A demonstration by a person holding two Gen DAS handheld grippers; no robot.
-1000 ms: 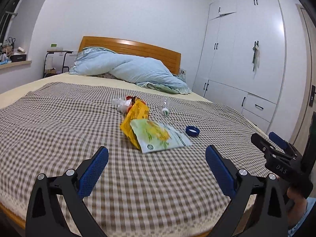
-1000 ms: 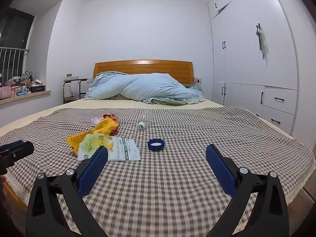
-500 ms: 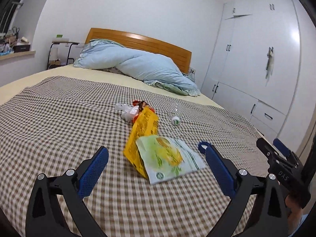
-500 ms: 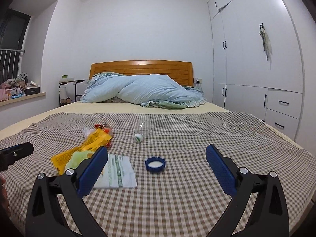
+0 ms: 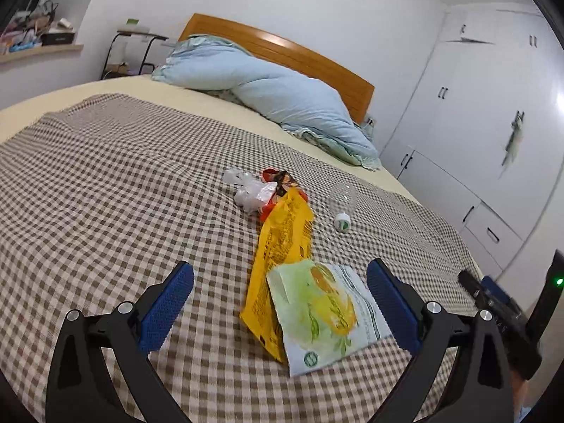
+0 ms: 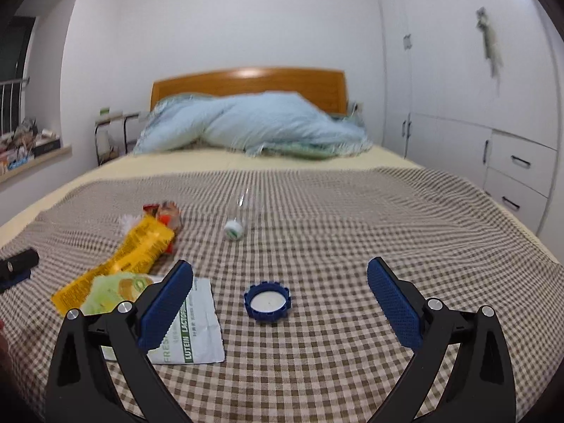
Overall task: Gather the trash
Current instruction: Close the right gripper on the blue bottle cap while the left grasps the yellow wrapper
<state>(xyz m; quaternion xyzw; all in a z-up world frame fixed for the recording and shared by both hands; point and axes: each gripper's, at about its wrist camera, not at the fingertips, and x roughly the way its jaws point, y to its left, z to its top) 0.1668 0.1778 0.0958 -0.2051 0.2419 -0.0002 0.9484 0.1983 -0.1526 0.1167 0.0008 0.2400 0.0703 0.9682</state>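
Trash lies on the checked bedspread (image 5: 105, 190). A green-and-white packet (image 5: 324, 312) overlaps a long yellow wrapper (image 5: 282, 243); behind them sit a red wrapper (image 5: 276, 178) and crumpled clear plastic (image 5: 248, 190). A clear bottle with a white cap (image 5: 342, 208) lies to the right. My left gripper (image 5: 280, 292) is open, and the packet lies between its fingers in this view. My right gripper (image 6: 280, 290) is open just short of a blue cap (image 6: 268, 301). The packet (image 6: 190, 331), yellow wrapper (image 6: 130, 259) and bottle (image 6: 238, 224) show in the right wrist view too.
A light blue duvet (image 6: 246, 127) is heaped against the wooden headboard (image 6: 246, 84). White wardrobes (image 6: 476, 105) line the right wall. A window ledge (image 5: 35, 42) with clutter and a small side table (image 5: 135, 35) stand at the left. The other gripper's tip (image 6: 17, 264) shows at the left edge.
Both grippers have moved forward over the bed toward the trash. The packet now lies between the left fingers, and the blue cap is closer to the right gripper. Both stay open.
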